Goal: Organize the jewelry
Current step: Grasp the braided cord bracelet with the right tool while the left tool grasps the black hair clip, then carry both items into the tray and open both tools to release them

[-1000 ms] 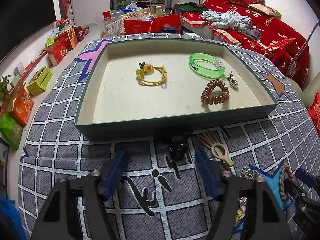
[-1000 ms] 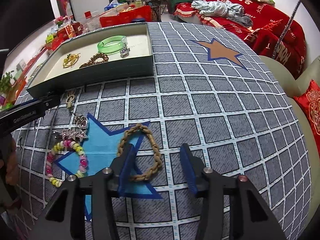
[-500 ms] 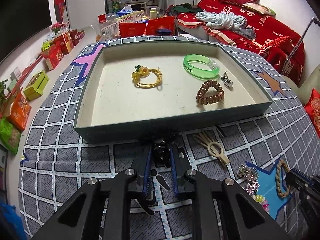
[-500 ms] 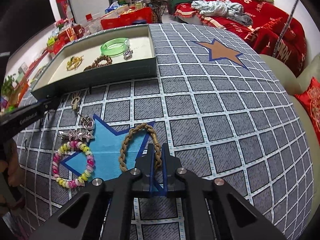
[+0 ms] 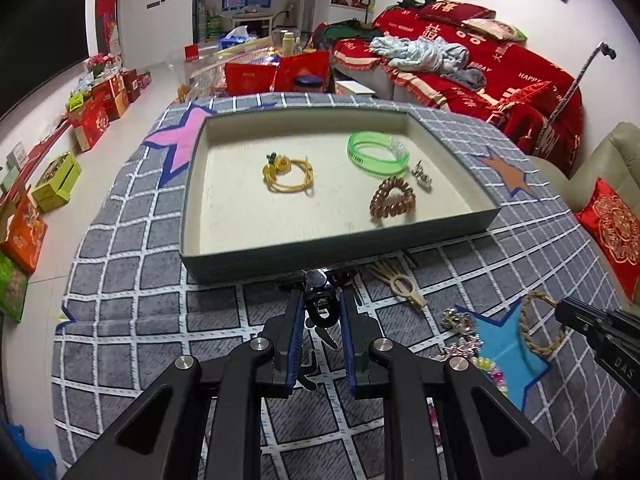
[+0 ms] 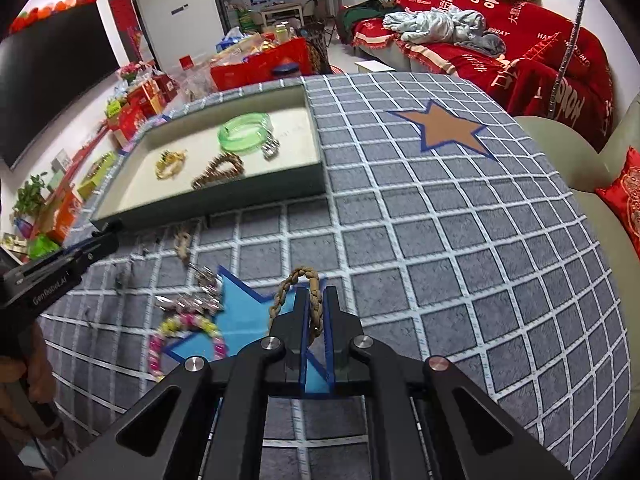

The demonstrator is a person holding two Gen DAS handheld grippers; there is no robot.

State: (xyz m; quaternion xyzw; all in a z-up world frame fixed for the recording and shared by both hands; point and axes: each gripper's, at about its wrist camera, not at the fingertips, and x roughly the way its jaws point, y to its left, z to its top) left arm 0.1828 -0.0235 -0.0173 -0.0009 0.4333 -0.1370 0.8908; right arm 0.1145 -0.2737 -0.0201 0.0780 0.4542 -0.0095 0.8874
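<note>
Near the tray, the left hand-held gripper clamps a black hair clip; the right hand-held gripper clamps a braided rope bracelet.

The worktop wears a grey, matt, felt-like cloth with a pale grid. The shallow dark-green rectangular tray looks like card, lined in matt cream fabric. In it lie a glossy translucent green plastic bangle and a shiny coiled brown plastic hair tie. The braided tan rope bracelet looks rough and fibrous. The black fingers are matt, with ribbed blue pads and bright metal screws.
</note>
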